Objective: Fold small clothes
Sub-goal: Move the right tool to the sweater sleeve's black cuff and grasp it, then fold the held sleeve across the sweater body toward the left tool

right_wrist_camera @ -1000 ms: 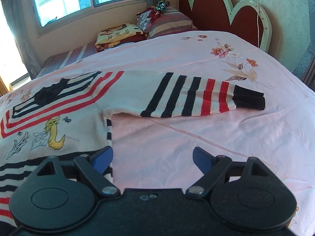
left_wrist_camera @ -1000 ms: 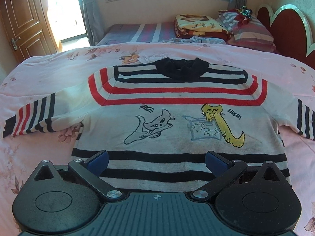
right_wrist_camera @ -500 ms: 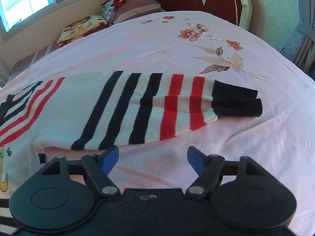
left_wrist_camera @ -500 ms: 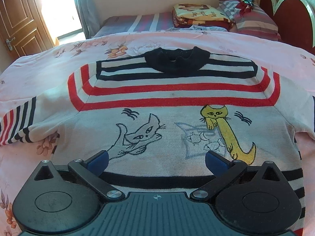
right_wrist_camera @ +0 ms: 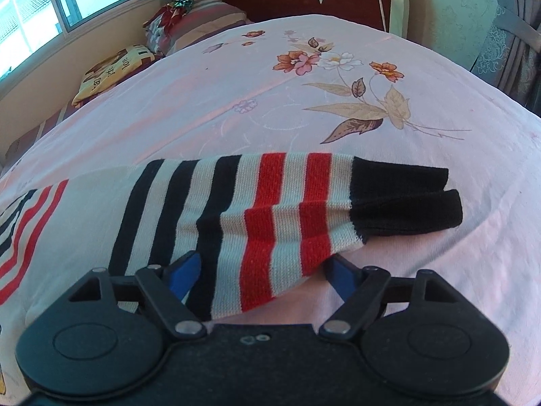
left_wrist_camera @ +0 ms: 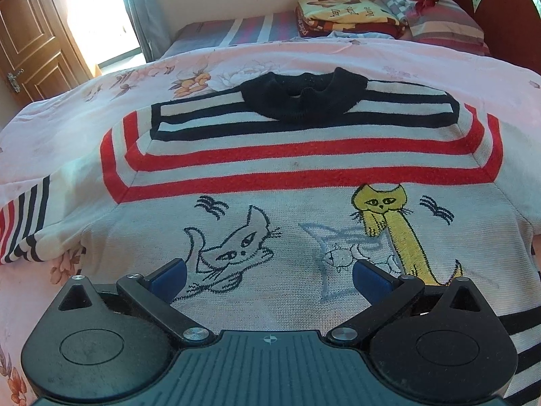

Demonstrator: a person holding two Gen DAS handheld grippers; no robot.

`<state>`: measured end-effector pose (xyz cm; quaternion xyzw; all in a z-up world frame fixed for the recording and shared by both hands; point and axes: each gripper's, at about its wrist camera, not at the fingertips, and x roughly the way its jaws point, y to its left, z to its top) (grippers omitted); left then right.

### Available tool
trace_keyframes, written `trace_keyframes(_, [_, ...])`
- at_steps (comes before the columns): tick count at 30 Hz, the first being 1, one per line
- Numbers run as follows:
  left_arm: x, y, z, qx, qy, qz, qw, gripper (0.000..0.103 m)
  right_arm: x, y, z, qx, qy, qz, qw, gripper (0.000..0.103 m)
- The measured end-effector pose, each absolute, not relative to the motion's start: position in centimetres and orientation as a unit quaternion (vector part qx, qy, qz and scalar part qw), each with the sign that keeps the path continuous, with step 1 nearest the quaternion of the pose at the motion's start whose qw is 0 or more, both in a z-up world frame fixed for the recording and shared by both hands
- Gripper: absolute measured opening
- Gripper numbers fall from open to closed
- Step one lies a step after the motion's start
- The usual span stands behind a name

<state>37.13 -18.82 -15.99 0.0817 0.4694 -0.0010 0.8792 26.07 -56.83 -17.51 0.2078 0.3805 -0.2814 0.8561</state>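
Sweater sleeve point(right_wrist_camera: 257, 209) between spread fingers of right tool point(right_wrist_camera: 262, 272), unpinched; left tool point(left_wrist_camera: 268, 275) likewise apart.

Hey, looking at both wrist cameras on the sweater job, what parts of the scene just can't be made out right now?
- Sweater hem, left wrist view: hidden behind the left gripper body.
- Far end of the sweater's other sleeve, left wrist view: cut off by the frame edge.
- Right gripper pads, right wrist view: partly covered by the striped sleeve, so contact is unclear.
- Sweater body, right wrist view: mostly cut off at the frame edge.
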Motion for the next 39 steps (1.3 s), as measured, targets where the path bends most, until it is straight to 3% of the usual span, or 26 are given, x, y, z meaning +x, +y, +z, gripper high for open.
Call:
trace_keyframes(3, [37.2, -18.7, -16.1, 0.081, 0.467, -0.003, 0.88, 0.103, 26.2, -57.2, -17.5, 0.199, 0.37, -0.293, 0.859, 0.058])
trace_keyframes(5, [37.3, -18.6, -16.2, 0.083, 0.467, 0.0, 0.881, 0.103, 26.2, -57.4, -17.4, 0.191, 0.363, -0.3, 0.861, 0.041])
trace_keyframes(8, [37.4, -18.5, -16.1, 0.091, 0.462, 0.001, 0.882, 0.103, 26.0, -57.9, -17.1, 0.198, 0.351, -0.302, 0.864, 0.027])
trace_keyframes(11, [37.7, -18.3, -15.8, 0.1, 0.458, 0.001, 0.883, 0.103, 26.0, -57.9, -16.7, 0.199, 0.341, -0.297, 0.869, 0.017])
trace_keyframes(17, [38.1, -17.1, -15.4, 0.095, 0.455, 0.001, 0.885, 0.103, 26.8, -54.9, -14.0, 0.176, 0.304, -0.263, 0.899, 0.012])
trace_keyframes(26, [38.5, -12.5, -14.5, 0.067, 0.447, 0.0, 0.892, 0.103, 33.2, -41.3, -9.5, 0.111, 0.282, -0.096, 0.948, 0.011])
trace_keyframes(33, [39.9, -7.3, -15.5, -0.001, 0.465, -0.02, 0.885, 0.103, 37.4, -28.8, -13.6, 0.095, 0.367, 0.035, 0.925, 0.013])
trace_keyframes(36, [40.6, -6.1, -16.2, -0.037, 0.478, -0.044, 0.877, 0.103, 38.1, -25.7, -15.9, 0.091, 0.408, 0.062, 0.906, 0.029])
trace_keyframes(38, [40.9, -6.1, -16.6, -0.051, 0.48, -0.065, 0.873, 0.103, 37.7, -24.9, -15.6, 0.084, 0.401, 0.064, 0.91, 0.051])
trace_keyframes(39, [41.0, -6.4, -16.6, -0.054, 0.483, -0.077, 0.871, 0.103, 37.2, -25.0, -15.2, 0.086, 0.396, 0.07, 0.912, 0.055])
